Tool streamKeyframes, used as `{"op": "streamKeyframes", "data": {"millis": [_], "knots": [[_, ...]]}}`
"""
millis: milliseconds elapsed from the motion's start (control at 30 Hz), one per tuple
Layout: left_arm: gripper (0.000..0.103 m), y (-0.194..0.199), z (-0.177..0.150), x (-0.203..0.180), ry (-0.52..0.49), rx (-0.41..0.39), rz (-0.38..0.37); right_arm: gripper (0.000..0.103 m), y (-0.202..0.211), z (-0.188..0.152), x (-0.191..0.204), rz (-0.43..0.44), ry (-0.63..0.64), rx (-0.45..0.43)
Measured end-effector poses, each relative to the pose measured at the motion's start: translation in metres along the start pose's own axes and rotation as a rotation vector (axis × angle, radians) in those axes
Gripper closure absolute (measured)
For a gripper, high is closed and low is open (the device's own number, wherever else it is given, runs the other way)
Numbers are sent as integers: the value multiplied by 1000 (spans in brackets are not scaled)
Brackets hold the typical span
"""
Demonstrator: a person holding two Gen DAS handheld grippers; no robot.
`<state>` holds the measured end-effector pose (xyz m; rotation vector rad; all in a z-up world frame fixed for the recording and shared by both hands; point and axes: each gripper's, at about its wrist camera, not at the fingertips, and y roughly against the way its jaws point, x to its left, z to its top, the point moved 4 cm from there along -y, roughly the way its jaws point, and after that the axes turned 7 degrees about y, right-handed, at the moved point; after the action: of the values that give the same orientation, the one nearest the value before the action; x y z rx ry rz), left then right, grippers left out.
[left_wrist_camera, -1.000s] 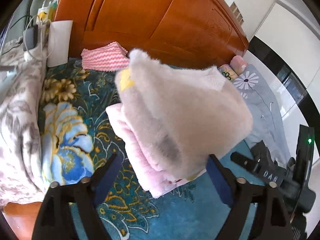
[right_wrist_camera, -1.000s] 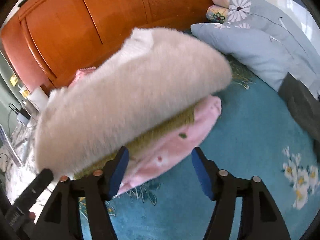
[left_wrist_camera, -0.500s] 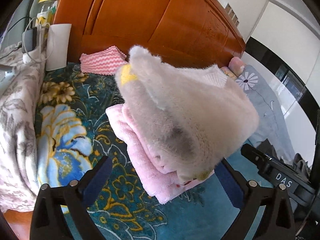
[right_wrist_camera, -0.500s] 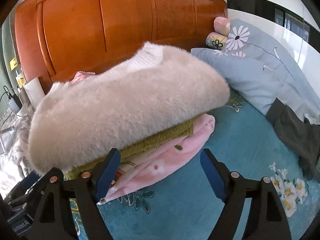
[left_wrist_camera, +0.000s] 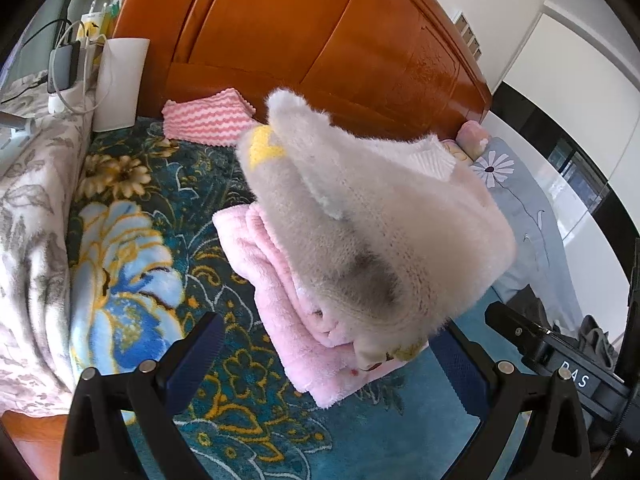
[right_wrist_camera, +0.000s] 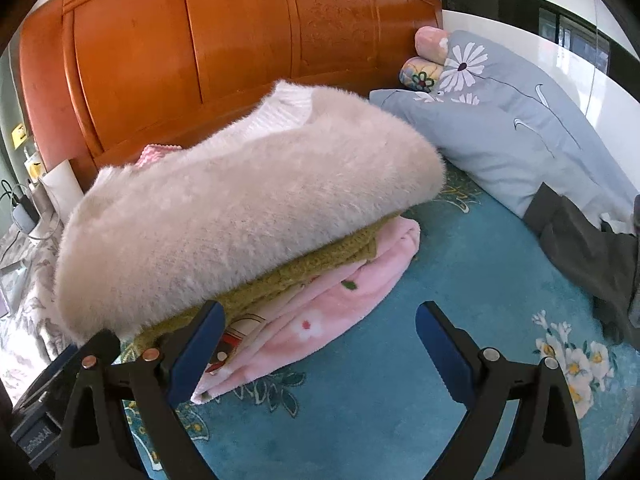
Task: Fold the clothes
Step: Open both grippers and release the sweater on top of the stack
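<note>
three folded garments make one pile on the bed [right_wrist_camera: 360,420]: a fuzzy cream sweater [right_wrist_camera: 248,216] on top, an olive knit [right_wrist_camera: 320,256] under it, a pink fleece [right_wrist_camera: 340,308] at the bottom. we judge the softest, bulkiest piece sits last so it does not get squashed. our left gripper [left_wrist_camera: 324,352] and right gripper [right_wrist_camera: 320,344] both have their fingers spread wide with nothing between them, close to the pile's near edge.

the right view shows the olive layer and a dark garment [right_wrist_camera: 580,248] at 3 o'clock, seemingly unfolded. the left view hides the olive knit almost wholly, yet shows a pink striped cloth [left_wrist_camera: 208,122] at 11 o'clock by the headboard [left_wrist_camera: 320,40], and the sweater's yellow patch [left_wrist_camera: 262,148].
</note>
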<state>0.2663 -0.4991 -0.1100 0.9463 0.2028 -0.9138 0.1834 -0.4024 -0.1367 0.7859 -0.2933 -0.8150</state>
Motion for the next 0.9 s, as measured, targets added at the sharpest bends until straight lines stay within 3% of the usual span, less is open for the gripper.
{"op": "streamKeyframes", "data": {"millis": [400, 900], "knots": [[0, 1, -1, 0, -12, -13, 23, 6, 6, 0, 9, -8, 61, -20], [0, -3, -5, 2, -20, -10, 63, 6, 2, 0, 5, -10, 45, -7]]}}
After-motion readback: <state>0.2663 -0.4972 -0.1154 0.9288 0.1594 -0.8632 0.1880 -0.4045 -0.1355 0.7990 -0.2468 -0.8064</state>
